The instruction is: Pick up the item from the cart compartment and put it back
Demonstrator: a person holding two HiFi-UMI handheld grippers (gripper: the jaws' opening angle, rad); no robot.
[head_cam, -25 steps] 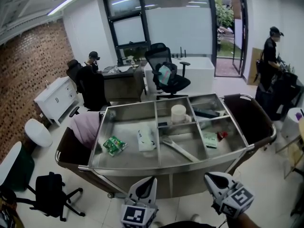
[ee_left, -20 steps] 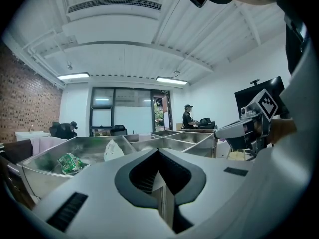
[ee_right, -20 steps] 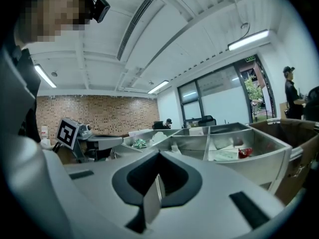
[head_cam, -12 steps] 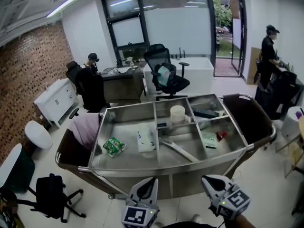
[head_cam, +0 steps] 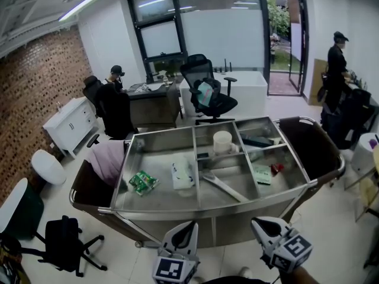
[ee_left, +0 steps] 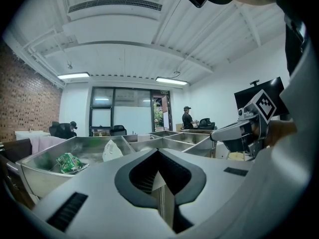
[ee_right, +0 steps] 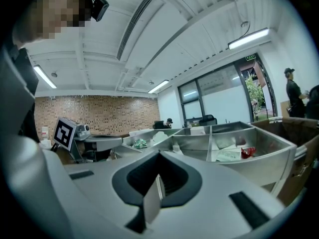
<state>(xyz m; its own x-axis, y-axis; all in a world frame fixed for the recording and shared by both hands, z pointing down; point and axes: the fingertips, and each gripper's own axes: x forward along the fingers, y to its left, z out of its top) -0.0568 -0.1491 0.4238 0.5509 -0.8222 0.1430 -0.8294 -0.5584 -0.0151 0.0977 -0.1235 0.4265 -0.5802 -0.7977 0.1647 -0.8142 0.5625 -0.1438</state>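
Note:
A steel cart with several open compartments stands in front of me. In its left compartment lie a green packet and a white packet. A white cup stands in a far middle compartment, and a long flat strip lies in the near middle one. A pale green packet and a small red item lie at the right. My left gripper and right gripper hover in front of the cart's near edge, both shut and empty. The green packet also shows in the left gripper view, the red item in the right gripper view.
Dark bags hang at both cart ends. Office chairs, a desk and a white cabinet stand behind the cart. A person sits at the far desk and another stands at the back right. A black chair is at the near left.
My right gripper has drifted slightly left and lower. The left gripper and the cart's contents are as they were.

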